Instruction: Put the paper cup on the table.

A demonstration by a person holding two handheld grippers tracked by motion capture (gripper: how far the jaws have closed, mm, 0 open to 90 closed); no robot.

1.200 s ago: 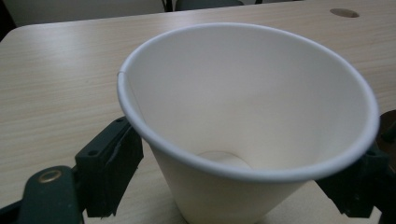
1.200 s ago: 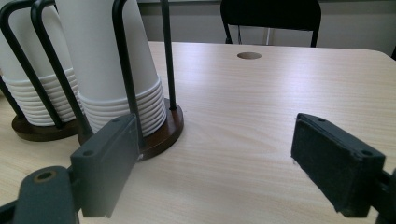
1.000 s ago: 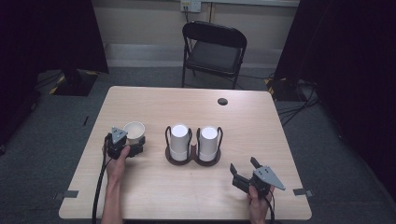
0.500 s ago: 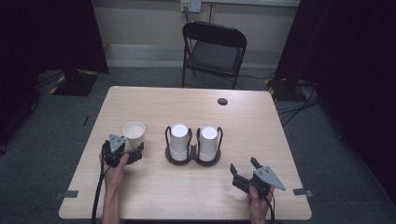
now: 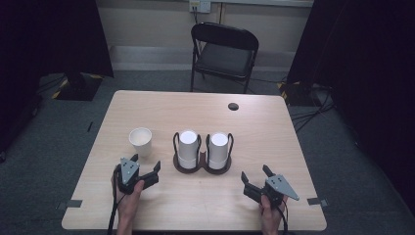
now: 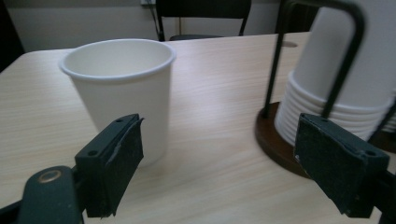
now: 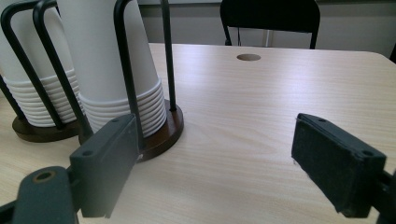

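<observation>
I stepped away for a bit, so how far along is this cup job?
Done: one paper cup stands upright on the table, apart from the holder. In hand: nothing; the left gripper sits open short of that cup, the right gripper open and empty. Left: two inverted cup stacks remain racked.

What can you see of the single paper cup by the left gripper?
The paper cup is plain white with a rolled rim, seemingly thin paper, upright, mouth up and empty. It stands alone on the wooden table, left of the cup holder. Nothing grips it: the left gripper sits just short, jaws open.
</observation>
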